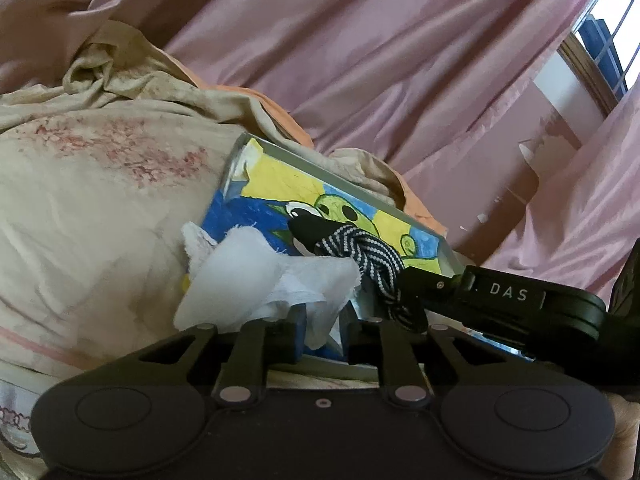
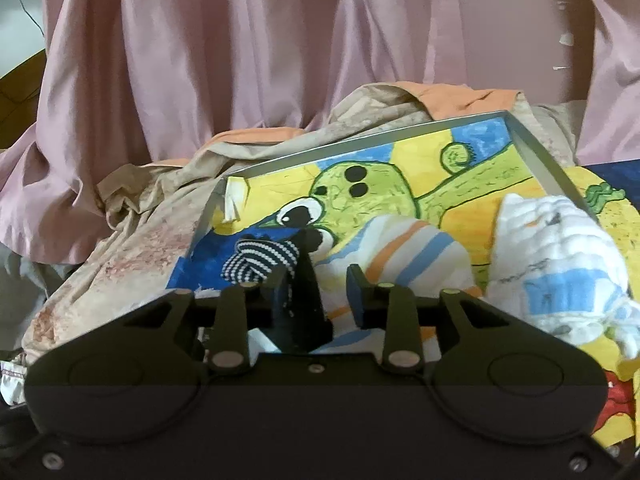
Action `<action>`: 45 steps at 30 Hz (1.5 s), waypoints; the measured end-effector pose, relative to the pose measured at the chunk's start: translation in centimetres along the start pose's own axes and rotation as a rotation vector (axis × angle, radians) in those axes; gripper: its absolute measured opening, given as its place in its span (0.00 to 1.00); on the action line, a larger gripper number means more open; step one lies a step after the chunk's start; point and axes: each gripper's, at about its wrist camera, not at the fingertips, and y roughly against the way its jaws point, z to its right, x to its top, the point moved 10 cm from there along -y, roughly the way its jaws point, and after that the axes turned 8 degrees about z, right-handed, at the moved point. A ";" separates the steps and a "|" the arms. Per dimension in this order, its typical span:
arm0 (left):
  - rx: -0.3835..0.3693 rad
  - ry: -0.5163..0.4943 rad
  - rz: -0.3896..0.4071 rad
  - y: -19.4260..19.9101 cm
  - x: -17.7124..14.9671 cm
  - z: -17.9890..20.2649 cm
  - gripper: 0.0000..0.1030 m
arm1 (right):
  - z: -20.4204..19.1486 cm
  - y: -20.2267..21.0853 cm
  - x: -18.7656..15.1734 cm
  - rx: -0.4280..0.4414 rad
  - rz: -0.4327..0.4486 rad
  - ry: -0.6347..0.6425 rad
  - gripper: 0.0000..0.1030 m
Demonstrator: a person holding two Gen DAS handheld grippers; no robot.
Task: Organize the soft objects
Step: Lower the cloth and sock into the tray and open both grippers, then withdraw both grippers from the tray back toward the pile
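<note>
A metal-rimmed tray (image 2: 536,148) lined with a bright cartoon drawing lies on the bed; it also shows in the left wrist view (image 1: 320,168). My left gripper (image 1: 322,332) is shut on a white cloth (image 1: 256,276) at the tray's near edge. A black-and-white striped sock (image 1: 368,256) lies beside the cloth, next to my right gripper's finger (image 1: 500,296). In the right wrist view my right gripper (image 2: 320,292) is open over the tray, with the striped sock (image 2: 260,260) at its left finger. An orange-and-blue striped cloth (image 2: 416,252) and a white-and-blue cloth (image 2: 556,256) lie in the tray.
A crumpled beige sheet with red print (image 1: 100,184) is heaped left of the tray, with orange fabric (image 2: 460,96) behind. Pink curtains (image 2: 240,60) hang along the back. A window (image 1: 608,40) is at the upper right.
</note>
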 end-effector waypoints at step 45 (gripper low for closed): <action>0.031 -0.238 0.282 17.5 0.2 13.3 0.99 | 5.7 32.7 3.6 0.143 0.368 0.056 1.00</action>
